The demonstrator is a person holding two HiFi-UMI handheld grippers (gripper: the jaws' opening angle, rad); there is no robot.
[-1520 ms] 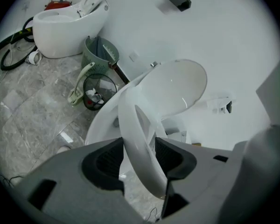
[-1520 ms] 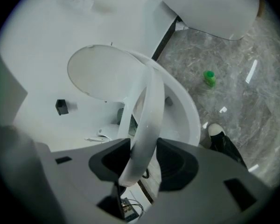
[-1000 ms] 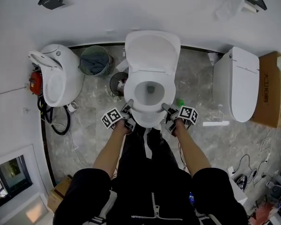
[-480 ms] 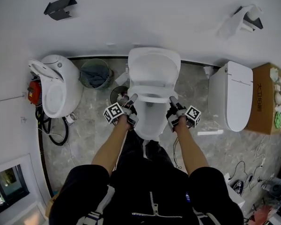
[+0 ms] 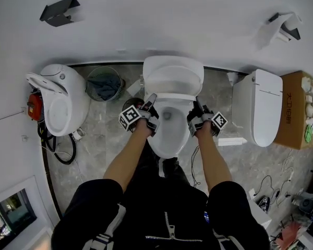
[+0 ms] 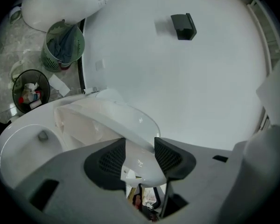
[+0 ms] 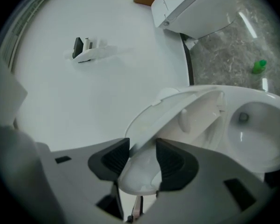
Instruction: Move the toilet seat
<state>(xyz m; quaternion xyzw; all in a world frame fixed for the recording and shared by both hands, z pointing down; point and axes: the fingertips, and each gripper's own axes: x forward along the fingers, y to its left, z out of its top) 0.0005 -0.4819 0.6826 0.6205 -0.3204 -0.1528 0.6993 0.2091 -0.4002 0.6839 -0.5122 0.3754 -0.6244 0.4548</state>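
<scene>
A white toilet [image 5: 169, 132] stands in the middle of the head view, its lid [image 5: 173, 72] upright against the wall. The toilet seat [image 5: 172, 97] is lifted off the bowl and tilts up. My left gripper [image 5: 152, 100] is shut on the seat's left side and my right gripper [image 5: 196, 105] on its right side. In the left gripper view the seat rim [image 6: 116, 118] runs between the dark pads [image 6: 111, 160]. In the right gripper view the seat edge [image 7: 177, 113] sits between the pads [image 7: 172, 162]. Both grippers' jaws have just been closing on the seat.
A second toilet [image 5: 62, 98] stands at the left, with a green basket [image 5: 105, 83] and a black bin [image 5: 130, 103] beside it. At the right are a third toilet [image 5: 266, 105] and a cardboard box [image 5: 300, 105]. Cables [image 5: 60, 145] lie on the marble floor.
Both grippers have moved toward the wall and upward, holding the seat. The seat has swung up off the bowl rim toward the raised lid.
</scene>
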